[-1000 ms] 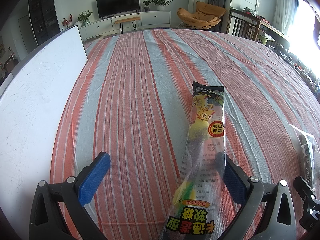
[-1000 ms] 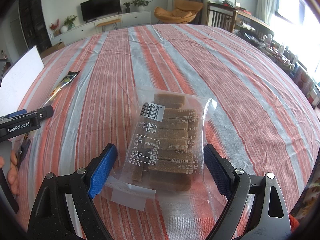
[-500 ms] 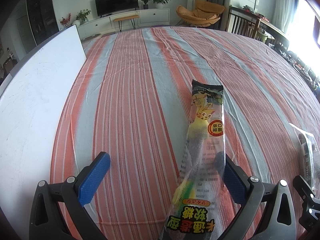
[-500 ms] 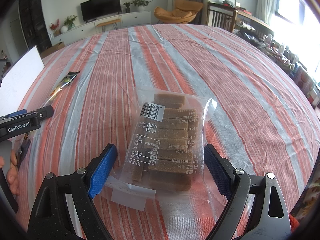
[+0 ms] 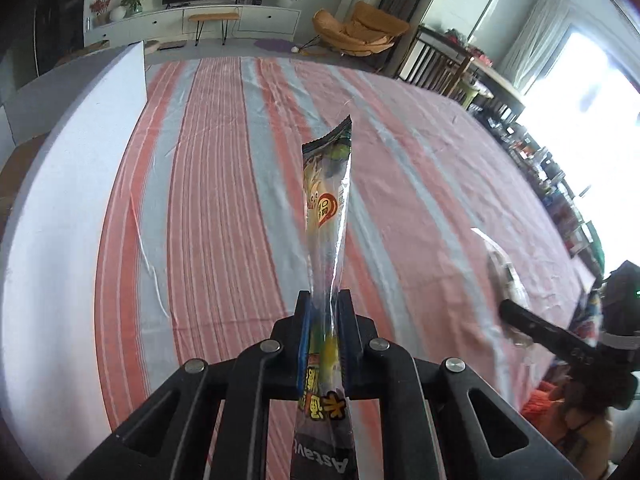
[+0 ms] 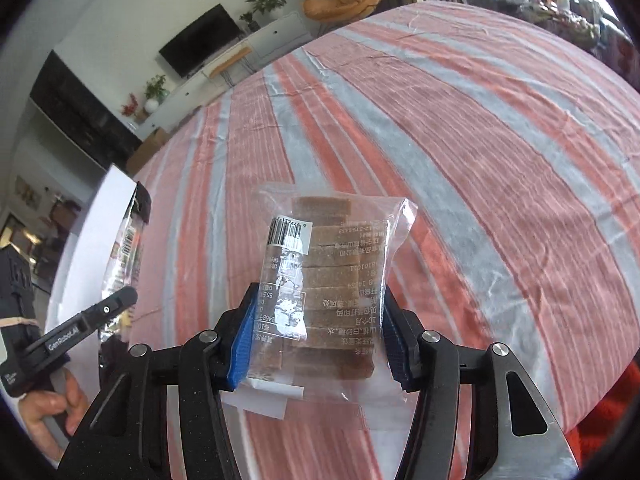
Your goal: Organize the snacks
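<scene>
Where both lay flat before, left gripper pinching candy packet, right gripper closing on biscuit bag, lifted.

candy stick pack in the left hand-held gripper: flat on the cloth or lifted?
Lifted. The left hand-held gripper is shut on the candy stick pack, whose free end sticks up clear of the striped tablecloth.

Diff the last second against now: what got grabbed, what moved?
Both claws closed. The left claw has shut on the long candy packet and raised it off the striped cloth. The right claw is closing, pads pressing the clear bag of brown slices, also raised, view tilted. Unchanged: cloth and white board in place.
</scene>
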### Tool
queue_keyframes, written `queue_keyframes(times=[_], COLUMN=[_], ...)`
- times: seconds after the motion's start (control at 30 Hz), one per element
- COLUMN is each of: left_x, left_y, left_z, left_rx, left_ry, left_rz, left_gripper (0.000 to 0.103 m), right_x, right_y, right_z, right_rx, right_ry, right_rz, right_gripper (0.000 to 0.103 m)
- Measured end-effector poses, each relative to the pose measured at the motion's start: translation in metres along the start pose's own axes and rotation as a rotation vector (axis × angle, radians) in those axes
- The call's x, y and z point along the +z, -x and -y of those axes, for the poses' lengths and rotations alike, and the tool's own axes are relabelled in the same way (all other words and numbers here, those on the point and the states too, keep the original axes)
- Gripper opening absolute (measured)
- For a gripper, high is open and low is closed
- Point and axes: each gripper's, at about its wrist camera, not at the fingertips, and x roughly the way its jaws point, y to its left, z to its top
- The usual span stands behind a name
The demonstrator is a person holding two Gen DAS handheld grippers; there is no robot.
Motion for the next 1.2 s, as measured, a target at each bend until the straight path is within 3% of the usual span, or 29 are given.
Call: queue_keyframes(times=[0.13, 0.27, 0.4, 0.5, 0.57, 0.6, 0.63, 0.7, 0.83, 1.0, 1.2], left_x=[0.001, -0.002, -0.012, -0.022, -0.029, -0.033, -0.038, -0.047, -0.05, -0.04, -0.04], left_y=[0.08, 0.165, 0.222, 0.233, 0.228, 0.225, 0.222, 0.223, 0.216, 0.205, 0.214], left_z=[-0.001, -0.042, -0.104, -0.15, -0.174, -0.185, -0.194, -0.202, -0.196, -0.167, -0.158], left_rx=[-0.097, -0.053, 0.139, 0.371, 0.535, 0.59, 0.621, 0.636, 0.664, 0.737, 0.791], left_ry=[0.031, 0.1, 0.176, 0.201, 0.213, 0.223, 0.238, 0.264, 0.24, 0.194, 0.214], left_rz=[0.106, 0.251, 0.341, 0.351, 0.332, 0.317, 0.309, 0.318, 0.33, 0.316, 0.315], left_gripper=[0.012, 0.012, 0.012, 0.012, 0.026, 0.046, 0.07, 0.085, 0.099, 0.1, 0.101], right_x=[0.006, 0.01, -0.007, -0.029, -0.045, -0.05, -0.054, -0.058, -0.051, -0.053, -0.058], right_y=[0.019, 0.031, 0.028, 0.008, -0.011, -0.021, -0.03, -0.036, -0.033, -0.018, -0.013], right_z=[-0.06, -0.156, -0.264, -0.332, -0.362, -0.372, -0.377, -0.375, -0.357, -0.348, -0.344], right_rx=[0.096, 0.258, 0.424, 0.51, 0.519, 0.511, 0.494, 0.468, 0.394, 0.326, 0.275], right_ry=[0.099, 0.237, 0.398, 0.498, 0.548, 0.565, 0.577, 0.584, 0.604, 0.648, 0.694], right_rz=[0.012, -0.006, -0.069, -0.136, -0.164, -0.188, -0.208, -0.209, -0.175, -0.116, -0.102], right_gripper=[0.057, 0.057, 0.057, 0.059, 0.066, 0.074, 0.075, 0.075, 0.076, 0.077, 0.078])
